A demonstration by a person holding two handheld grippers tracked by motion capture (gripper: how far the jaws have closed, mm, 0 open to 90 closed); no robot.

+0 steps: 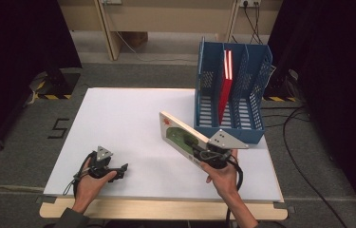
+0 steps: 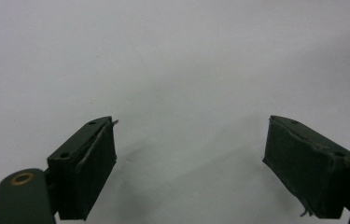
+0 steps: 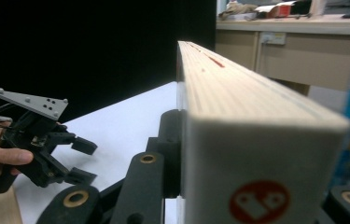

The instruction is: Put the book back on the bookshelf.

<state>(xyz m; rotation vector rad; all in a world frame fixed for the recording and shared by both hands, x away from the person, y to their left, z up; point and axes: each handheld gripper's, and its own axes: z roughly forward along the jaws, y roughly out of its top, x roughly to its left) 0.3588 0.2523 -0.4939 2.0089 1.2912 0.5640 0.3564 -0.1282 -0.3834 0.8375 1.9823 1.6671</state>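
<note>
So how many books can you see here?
2. A red book stands upright in the blue rack's middle slot; a white book is clamped in the right gripper above the table, near the rack.

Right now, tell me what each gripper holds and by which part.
The right gripper clamps the book by its near end. The left gripper stands open, holding nothing.

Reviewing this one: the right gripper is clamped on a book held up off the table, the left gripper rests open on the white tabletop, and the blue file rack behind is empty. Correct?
Not quite: the blue file rack is not empty. The high view shows a red book standing upright in its middle slot. The rest holds: the right gripper clamps the book off the table, and the left gripper rests open on the white tabletop.
</note>
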